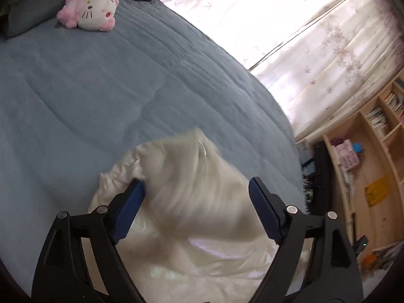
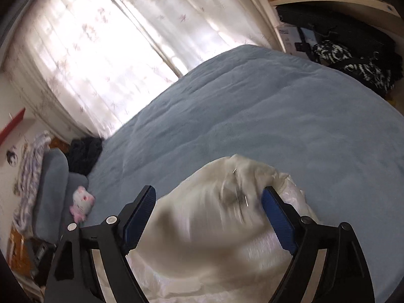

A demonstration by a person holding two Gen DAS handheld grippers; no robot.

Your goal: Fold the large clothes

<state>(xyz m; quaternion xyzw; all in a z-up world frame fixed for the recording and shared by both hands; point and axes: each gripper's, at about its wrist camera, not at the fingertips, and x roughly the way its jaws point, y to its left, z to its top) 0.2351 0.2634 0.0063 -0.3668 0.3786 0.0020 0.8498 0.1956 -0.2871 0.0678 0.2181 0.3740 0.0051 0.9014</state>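
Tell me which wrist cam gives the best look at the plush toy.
Left wrist view: the plush toy lies near the top left on the blue bedspread, sharp, face readable. In the right wrist view it is small, blurred, near the left edge beside the pillows.

Left tongs (image 1: 197, 189), right tongs (image 2: 209, 197) agape

Blown-out daylight through curtains (image 1: 303, 38); motion-blurred garment (image 1: 197, 189); fisheye-warped edges.
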